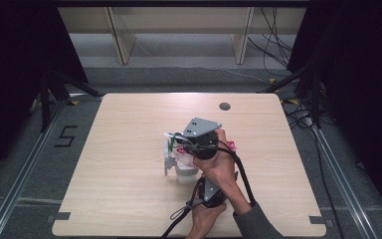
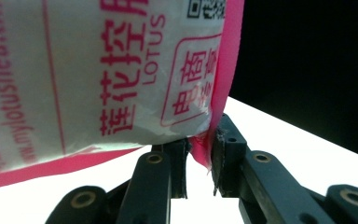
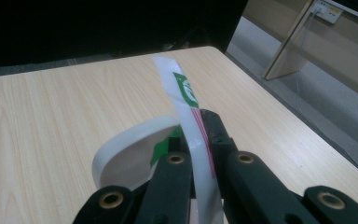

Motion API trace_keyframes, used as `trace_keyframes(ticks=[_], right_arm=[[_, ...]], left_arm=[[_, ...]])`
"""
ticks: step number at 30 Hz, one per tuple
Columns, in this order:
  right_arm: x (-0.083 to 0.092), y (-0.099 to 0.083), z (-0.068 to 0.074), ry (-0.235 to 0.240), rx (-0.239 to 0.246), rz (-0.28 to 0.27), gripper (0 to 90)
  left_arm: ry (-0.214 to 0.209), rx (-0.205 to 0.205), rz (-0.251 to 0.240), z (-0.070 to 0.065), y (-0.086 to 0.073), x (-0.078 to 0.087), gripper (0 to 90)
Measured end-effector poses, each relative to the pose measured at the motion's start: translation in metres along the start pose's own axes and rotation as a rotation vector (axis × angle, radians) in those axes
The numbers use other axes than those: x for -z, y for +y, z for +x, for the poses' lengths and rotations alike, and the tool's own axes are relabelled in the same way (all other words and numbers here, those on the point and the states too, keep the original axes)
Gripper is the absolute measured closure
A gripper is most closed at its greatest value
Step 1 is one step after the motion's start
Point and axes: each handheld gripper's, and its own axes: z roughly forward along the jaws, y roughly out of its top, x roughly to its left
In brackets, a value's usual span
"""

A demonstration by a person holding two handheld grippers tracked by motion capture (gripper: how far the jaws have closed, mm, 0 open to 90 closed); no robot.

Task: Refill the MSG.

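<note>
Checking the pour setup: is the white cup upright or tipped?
Tipped. In the right gripper view the white cup lies on its side on the table, mouth facing sideways.

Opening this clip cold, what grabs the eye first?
Mid-table, both hands crowd over one white bag with pink print. The left gripper pinches the bag's pink edge close to its camera, and the right gripper is shut on a thin white strip with a green mark above the wooden table.

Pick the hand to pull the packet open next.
Right, probably. The right gripper is shut on the white strip by the cup, open table ahead. The left gripper pinches only the packet at its pink corner, better as an anchor.
</note>
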Motion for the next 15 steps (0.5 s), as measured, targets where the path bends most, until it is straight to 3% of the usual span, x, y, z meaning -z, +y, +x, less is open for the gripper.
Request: trace_keyframes(ticks=[4,9,12,15], right_arm=[[0.004,-0.001,-0.001,0.004,-0.019,-0.010,89.8],[0.009,-0.001,-0.005,0.007,0.001,-0.014,89.9],[0.012,-0.002,-0.005,0.018,-0.030,-0.019,89.9],[0.013,-0.002,-0.007,0.000,-0.002,-0.028,90.0]], left_arm=[[0.002,0.000,0.010,0.000,-0.002,0.000,77.3],[-0.003,0.000,0.007,-0.001,-0.003,0.000,77.2],[-0.008,0.003,0.011,-0.001,-0.003,0.000,77.2],[-0.011,0.006,0.011,-0.001,-0.003,0.000,76.9]])
